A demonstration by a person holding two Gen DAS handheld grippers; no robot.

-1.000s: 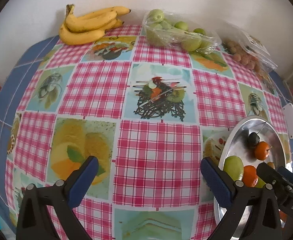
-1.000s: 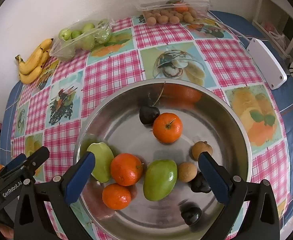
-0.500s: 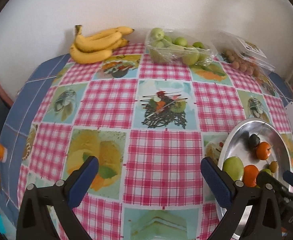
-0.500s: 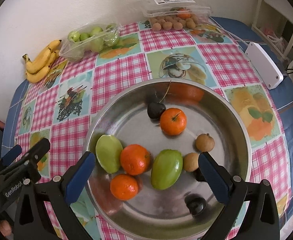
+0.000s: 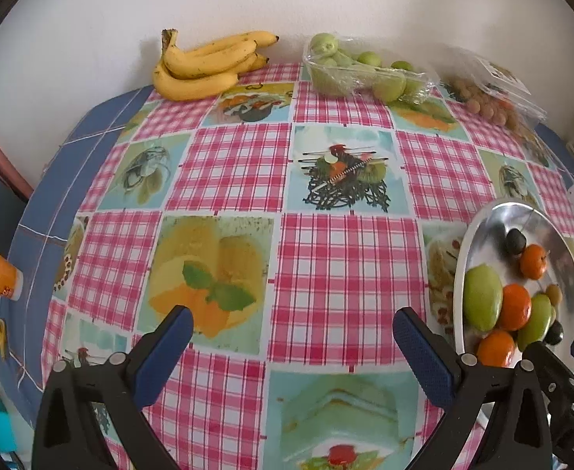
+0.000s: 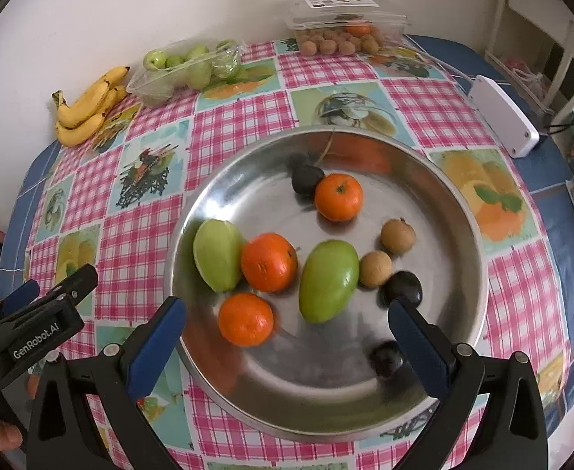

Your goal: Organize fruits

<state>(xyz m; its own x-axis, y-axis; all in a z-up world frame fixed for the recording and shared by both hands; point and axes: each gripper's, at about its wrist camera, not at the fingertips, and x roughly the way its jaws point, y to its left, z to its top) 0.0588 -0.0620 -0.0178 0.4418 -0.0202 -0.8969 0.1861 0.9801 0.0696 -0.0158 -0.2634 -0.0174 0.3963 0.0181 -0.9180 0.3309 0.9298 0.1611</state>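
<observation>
While both tools gape empty | right tool (image 6: 287, 329) hangs over bowl (image 6: 471, 243) of mixed fruit | left tool (image 5: 292, 333) over bare tabletop (image 5: 349, 258) | bananas (image 5: 204, 66) far left

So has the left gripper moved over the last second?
Yes. The left gripper has pulled back from the wall: the bananas sit lower in its view and more near tablecloth shows.

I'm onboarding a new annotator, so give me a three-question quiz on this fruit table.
1. How many orange mandarins lie in the round steel bowl?
2. True or false: the yellow banana bunch is inside the bowl.
3. The right gripper jaws are: A) shut on a fruit B) open over the bowl C) out of view.

Key: 1) three 2) false 3) B
</observation>
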